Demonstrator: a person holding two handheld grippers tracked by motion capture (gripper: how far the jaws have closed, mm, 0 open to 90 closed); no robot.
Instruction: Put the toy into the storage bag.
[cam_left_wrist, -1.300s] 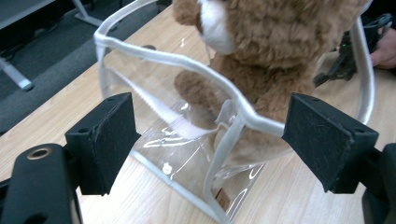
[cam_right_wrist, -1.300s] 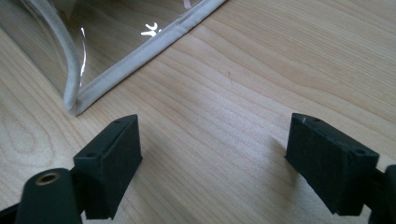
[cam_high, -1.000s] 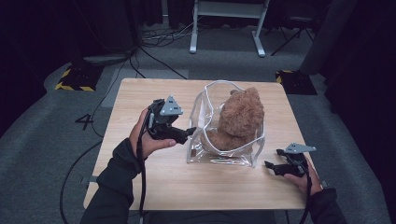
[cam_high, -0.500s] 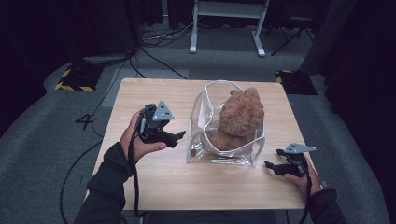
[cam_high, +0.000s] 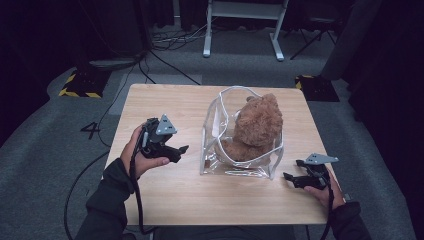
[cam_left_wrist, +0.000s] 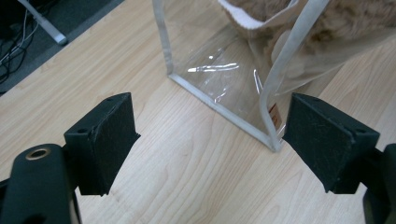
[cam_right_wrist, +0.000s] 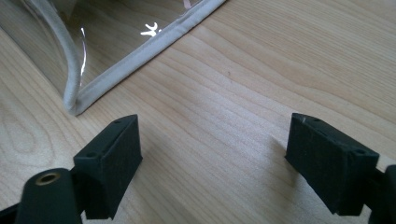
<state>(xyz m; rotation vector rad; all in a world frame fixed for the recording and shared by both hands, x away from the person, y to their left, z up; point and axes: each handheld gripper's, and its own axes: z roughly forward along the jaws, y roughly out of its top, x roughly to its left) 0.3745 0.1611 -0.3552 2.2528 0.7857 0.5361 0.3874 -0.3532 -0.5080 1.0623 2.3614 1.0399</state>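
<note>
Hovering left of the clear bag (cam_high: 242, 159), the left gripper (cam_high: 176, 150) has its jaws apart on nothing, aimed at the bag's near corner. The bag stands mid-table, a brown teddy bear (cam_high: 256, 127) slumped inside. Looks light, floppy, slick plastic; the stiffer white piping or handle seems the safest hold. Right of the bag, the right gripper (cam_high: 290, 178) sits with jaws apart, empty.

Left gripper (cam_high: 180, 149) and right gripper (cam_high: 289, 178) point inward, jaws spread wide.
</note>
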